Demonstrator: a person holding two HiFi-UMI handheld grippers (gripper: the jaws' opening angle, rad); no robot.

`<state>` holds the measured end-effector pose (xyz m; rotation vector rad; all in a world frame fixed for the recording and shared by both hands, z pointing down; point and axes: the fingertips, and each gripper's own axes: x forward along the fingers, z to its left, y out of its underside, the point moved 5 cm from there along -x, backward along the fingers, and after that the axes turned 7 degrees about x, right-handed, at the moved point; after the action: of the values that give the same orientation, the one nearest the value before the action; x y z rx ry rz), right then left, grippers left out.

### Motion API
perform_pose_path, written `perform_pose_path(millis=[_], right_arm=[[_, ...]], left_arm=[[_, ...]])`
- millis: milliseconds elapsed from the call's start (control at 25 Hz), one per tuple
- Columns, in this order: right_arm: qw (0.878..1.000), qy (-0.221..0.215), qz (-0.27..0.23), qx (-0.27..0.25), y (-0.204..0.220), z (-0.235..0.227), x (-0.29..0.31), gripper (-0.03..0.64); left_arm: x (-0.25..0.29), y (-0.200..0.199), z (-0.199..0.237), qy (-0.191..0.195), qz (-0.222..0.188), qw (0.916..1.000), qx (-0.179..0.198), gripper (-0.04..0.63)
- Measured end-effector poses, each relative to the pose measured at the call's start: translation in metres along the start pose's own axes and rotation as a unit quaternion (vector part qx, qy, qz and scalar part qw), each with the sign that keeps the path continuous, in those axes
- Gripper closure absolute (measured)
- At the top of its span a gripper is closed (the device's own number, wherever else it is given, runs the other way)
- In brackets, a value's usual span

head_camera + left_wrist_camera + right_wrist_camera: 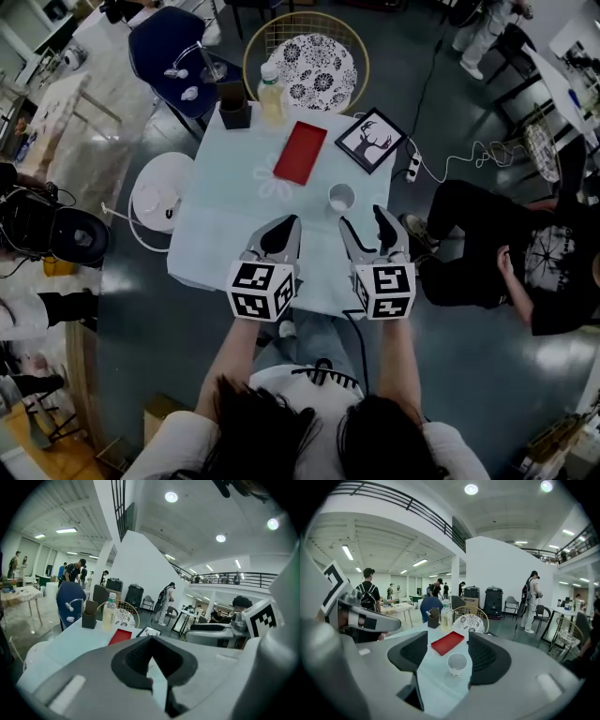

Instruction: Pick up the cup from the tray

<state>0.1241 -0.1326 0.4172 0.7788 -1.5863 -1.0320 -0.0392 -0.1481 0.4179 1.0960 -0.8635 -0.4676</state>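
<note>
Right gripper view is showing the right claw (pixel 448 639) standing wide open, with the cup (pixel 457 663) sitting upright ahead of it in the gap between the two dark pads, touching neither. The cup is resting on the pale desk (pixel 220 211) just beside the near corner of the red tray (pixel 446 644), not on the tray itself, and the tray is lying bare. The left claw (pixel 152 641) is hanging beside it with its pads drawn together and nothing between them, so it looks to be taking no part in the reach.

Judging from this, the grasp is not yet made and the right claw is lining up for it. The main risk is coming from alignment: in the right gripper view the cup is sitting a little nearer the right pad than the left, so if the claw is pushed forward as it stands, that pad is likely to touch first and shove or tip the cup. It looks like a light paper cup, so a one-sided nudge could send it sliding toward the tray's edge, and a hard squeeze could be buckling its wall. Closing too high, near the rim, could also be letting it slip out.
</note>
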Motion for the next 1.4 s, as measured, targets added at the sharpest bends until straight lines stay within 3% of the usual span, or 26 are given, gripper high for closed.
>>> perform_pose_path(millis=[120,320,520,600,1400], right_arm=[[0.999,0.006,-0.015,0.029,-0.003,0.008,-0.023,0.344],[0.999,0.027,-0.005,0.02,0.01,0.029,-0.057,0.421],[0.999,0.04,-0.013,0.032,0.012,0.047,-0.08,0.563],[0.998,0.043,-0.014,0.041,0.012,0.051,-0.087,0.592],[0.999,0.022,-0.01,0.034,0.021,0.091,-0.107,0.595]], left_arm=[[-0.019,0.002,-0.006,0.004,-0.008,0.9999,-0.006,0.595],[-0.044,0.013,-0.019,0.01,-0.011,0.9997,-0.022,0.595],[-0.067,0.009,-0.035,0.025,-0.025,0.9993,0.014,0.595],[-0.074,0.008,-0.039,0.029,-0.031,0.9987,0.027,0.595],[-0.111,0.014,-0.04,0.029,-0.045,0.9974,0.047,0.595]])
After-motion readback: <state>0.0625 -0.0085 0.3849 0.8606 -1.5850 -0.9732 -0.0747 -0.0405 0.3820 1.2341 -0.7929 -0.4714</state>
